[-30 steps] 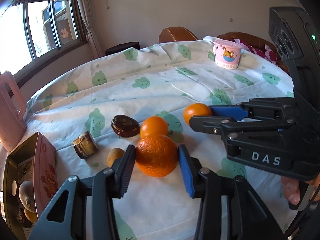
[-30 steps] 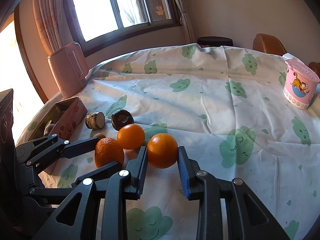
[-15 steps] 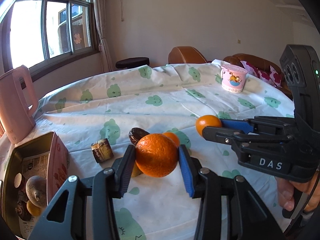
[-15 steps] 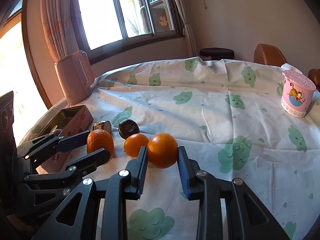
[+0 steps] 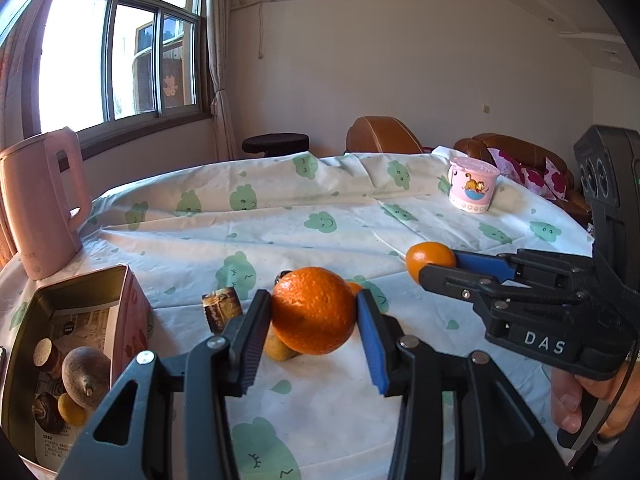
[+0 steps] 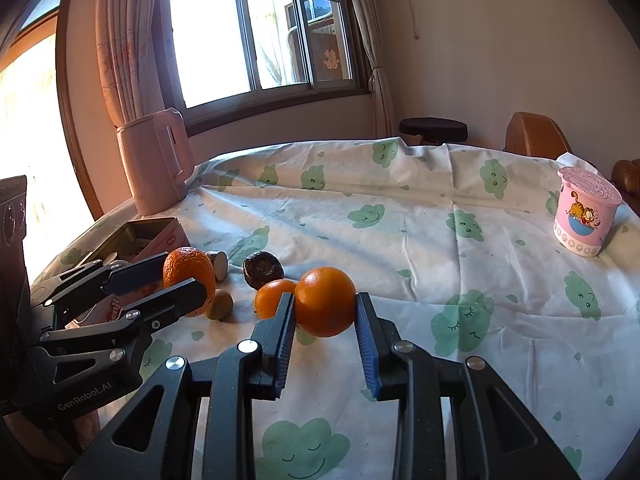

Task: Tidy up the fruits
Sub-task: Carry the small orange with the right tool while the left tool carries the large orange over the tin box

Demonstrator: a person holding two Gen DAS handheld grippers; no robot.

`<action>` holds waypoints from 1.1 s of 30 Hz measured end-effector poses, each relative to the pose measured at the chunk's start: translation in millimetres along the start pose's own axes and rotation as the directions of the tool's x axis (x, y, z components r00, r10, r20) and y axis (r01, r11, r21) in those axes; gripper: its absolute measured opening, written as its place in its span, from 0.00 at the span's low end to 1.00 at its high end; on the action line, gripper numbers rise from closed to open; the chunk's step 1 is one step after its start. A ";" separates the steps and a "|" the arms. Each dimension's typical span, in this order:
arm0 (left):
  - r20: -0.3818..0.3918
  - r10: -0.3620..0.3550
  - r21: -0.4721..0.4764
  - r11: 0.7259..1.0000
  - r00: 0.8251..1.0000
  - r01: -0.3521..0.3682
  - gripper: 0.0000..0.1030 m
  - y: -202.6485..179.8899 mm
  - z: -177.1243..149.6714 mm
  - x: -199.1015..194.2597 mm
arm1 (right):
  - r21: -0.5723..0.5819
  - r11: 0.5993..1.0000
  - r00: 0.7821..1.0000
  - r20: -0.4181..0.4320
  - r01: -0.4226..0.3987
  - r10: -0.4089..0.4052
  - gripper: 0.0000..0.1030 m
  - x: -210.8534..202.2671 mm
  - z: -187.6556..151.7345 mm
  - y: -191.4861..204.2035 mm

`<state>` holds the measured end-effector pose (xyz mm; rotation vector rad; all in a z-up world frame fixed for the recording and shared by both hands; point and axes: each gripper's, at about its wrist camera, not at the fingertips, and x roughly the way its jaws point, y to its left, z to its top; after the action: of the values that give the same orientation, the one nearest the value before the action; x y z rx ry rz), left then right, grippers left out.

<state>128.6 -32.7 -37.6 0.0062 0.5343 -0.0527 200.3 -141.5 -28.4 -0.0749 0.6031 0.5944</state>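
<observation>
- Three oranges: the left gripper point(image 5: 314, 316) is clamped on the rough orange point(image 5: 313, 309), the right gripper point(image 6: 325, 308) on the smooth orange point(image 6: 325, 300), and the small orange point(image 6: 273, 297) lies beside the dark fruit point(image 6: 263, 268).
- One tin point(image 5: 68, 292) left of that fruit.

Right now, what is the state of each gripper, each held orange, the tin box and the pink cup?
Left gripper: shut on the large orange.
Right gripper: shut on the small orange.
Tin box: open, produce inside.
Pink cup: upright, lid on.

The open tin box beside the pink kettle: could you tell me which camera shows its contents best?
The left wrist view: it looks down into the tin box, showing several brownish fruits on printed paper. The right wrist view shows only its rim and pink side, behind the left gripper.
</observation>
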 end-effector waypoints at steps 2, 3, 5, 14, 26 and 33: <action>0.005 -0.001 -0.003 1.000 1.000 0.001 0.44 0.8 0.0 -1.0 | -0.003 1.000 1.000 0.007 0.004 -0.004 0.31 -1.7 -0.4 1.0; 0.007 0.000 -0.003 1.000 1.000 0.000 0.44 0.6 0.0 -1.5 | -0.005 1.000 1.000 0.011 0.005 -0.005 0.31 -2.3 -0.4 1.4; 0.015 0.002 -0.006 1.000 1.000 -0.002 0.44 1.1 -0.2 -3.0 | -0.009 1.000 1.000 0.018 0.009 -0.009 0.31 -3.7 -0.7 2.4; 0.044 0.007 -0.015 1.000 0.999 -0.006 0.44 3.1 -0.4 -7.6 | -0.018 1.000 0.998 0.052 0.019 -0.018 0.31 -10.0 -1.2 4.6; 0.087 0.020 -0.023 1.000 0.996 -0.018 0.44 4.9 -1.8 -17.1 | -0.023 0.999 0.995 0.090 0.035 -0.033 0.31 -16.1 -1.1 5.5; 0.121 0.039 -0.031 0.999 0.992 -0.035 0.44 6.5 -2.4 -23.7 | -0.038 0.997 0.989 0.135 0.062 -0.057 0.31 -25.1 -3.0 9.8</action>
<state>107.4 -25.0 -27.7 -0.0150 0.4127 -0.0089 176.8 -146.7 -16.0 -0.0912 0.4573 0.5496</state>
